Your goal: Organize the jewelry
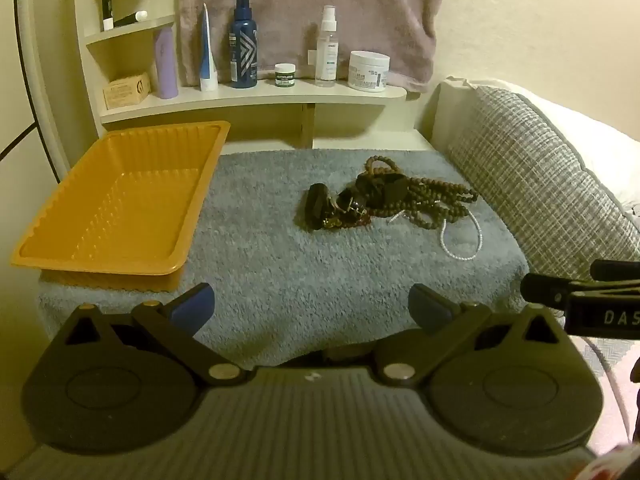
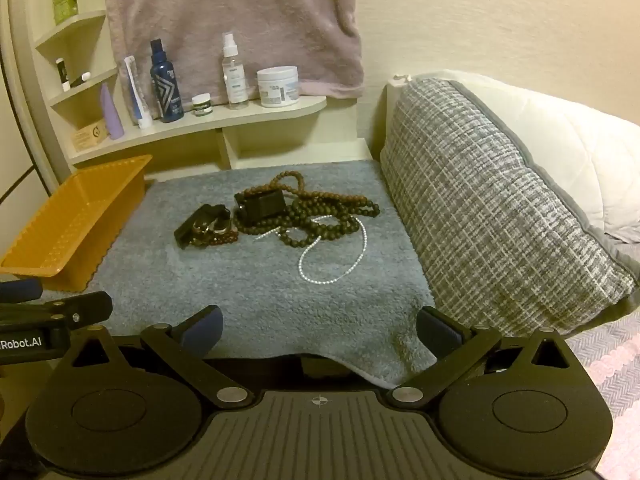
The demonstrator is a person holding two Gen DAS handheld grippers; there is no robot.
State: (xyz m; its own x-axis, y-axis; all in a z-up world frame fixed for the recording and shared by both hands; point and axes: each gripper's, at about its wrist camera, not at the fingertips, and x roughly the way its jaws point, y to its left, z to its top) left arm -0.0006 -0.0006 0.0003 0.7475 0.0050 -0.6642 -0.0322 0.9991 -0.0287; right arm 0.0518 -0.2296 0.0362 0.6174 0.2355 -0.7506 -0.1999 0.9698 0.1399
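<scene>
Both the left gripper (image 1: 311,307) and the right gripper (image 2: 320,330) stood with jaws wide apart and empty. The tangled jewelry (image 2: 280,210) lay ahead on the grey towel (image 2: 248,300), its heap running left to right, seemingly nearer the right gripper; the orange tray (image 1: 120,200) sat left.

The tray (image 1: 120,200) at nine o'clock is orange with ribbed walls. The mat (image 1: 320,272) is grey-blue. On it, toward one o'clock, lie brown beads (image 2: 320,208), a white pearl string (image 2: 332,264) and black pieces (image 2: 262,206). The pillow (image 2: 500,208) at three o'clock is grey-white crosshatch. The towel (image 1: 304,16) at twelve is mauve.
</scene>
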